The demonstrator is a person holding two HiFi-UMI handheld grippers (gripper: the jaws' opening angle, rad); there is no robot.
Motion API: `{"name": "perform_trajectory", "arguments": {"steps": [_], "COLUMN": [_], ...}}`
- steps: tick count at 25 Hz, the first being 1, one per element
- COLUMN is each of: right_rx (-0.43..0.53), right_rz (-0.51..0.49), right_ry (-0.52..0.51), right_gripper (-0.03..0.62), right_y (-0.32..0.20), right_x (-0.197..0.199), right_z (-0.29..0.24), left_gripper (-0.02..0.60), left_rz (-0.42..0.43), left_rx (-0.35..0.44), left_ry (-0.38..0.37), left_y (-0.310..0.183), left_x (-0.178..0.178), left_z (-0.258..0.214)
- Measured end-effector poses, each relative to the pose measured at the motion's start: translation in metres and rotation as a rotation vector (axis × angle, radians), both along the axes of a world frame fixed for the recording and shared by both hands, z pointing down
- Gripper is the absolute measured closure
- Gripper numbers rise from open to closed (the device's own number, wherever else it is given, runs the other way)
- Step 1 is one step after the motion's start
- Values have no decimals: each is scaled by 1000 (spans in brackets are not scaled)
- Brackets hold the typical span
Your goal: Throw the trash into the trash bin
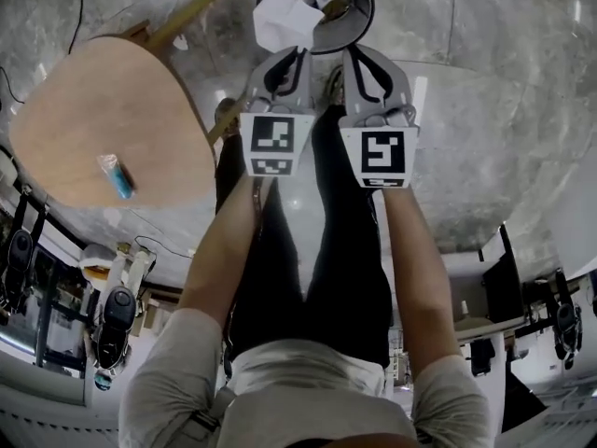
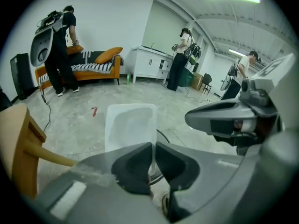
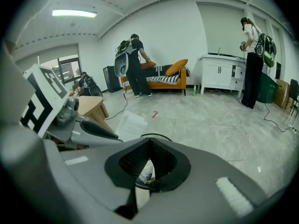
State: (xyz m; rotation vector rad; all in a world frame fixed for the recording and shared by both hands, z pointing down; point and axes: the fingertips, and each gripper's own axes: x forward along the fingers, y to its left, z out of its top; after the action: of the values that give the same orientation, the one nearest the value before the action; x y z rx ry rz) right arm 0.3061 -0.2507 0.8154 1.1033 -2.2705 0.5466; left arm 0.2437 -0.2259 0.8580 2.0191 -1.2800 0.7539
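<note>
A round black trash bin stands on the floor at the top of the head view, with scraps inside. My left gripper is shut on the edge of a translucent white plastic tray, which hangs over the bin's left rim. In the left gripper view the tray stands up from the closed jaws of the left gripper. My right gripper is shut and empty, just right of the left one and above the bin. Below the right gripper's tips, the bin's contents show.
A rounded wooden table stands to the left, with a small blue-capped item on it. The person's legs fill the middle below the grippers. Other people, an orange sofa and white cabinets are far across the marble floor.
</note>
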Motion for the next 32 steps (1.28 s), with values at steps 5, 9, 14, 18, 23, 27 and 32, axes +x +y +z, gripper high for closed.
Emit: {"name": "perform_trajectory", "arguments": {"steps": [5, 9, 14, 18, 23, 27, 32], "right_rx": [-18, -37, -33, -36, -63, -55, -71], "right_rz": [45, 78, 75, 75, 117, 133, 153], "right_ry": [10, -12, -14, -12, 9, 6, -6], "right_gripper": [586, 586, 586, 586, 586, 586, 586], "right_y": [-6, -16, -19, -21, -23, -19, -11], "right_x": [15, 11, 12, 16, 33, 39, 44], "right_z": [31, 41, 42, 56, 74, 72, 77], "left_gripper": [540, 540, 540, 540, 540, 540, 537], "left_rz": [30, 30, 33, 65, 111, 98, 88], "left_rx": [-12, -21, -34, -44, -50, -39, -47], "left_ry": [8, 5, 8, 2, -30, -50, -31], "left_y": [-5, -20, -29, -32, -37, -39, -43], "left_x": [17, 18, 25, 32, 35, 31, 32], "left_z": [41, 65, 92, 118, 148, 162, 168]}}
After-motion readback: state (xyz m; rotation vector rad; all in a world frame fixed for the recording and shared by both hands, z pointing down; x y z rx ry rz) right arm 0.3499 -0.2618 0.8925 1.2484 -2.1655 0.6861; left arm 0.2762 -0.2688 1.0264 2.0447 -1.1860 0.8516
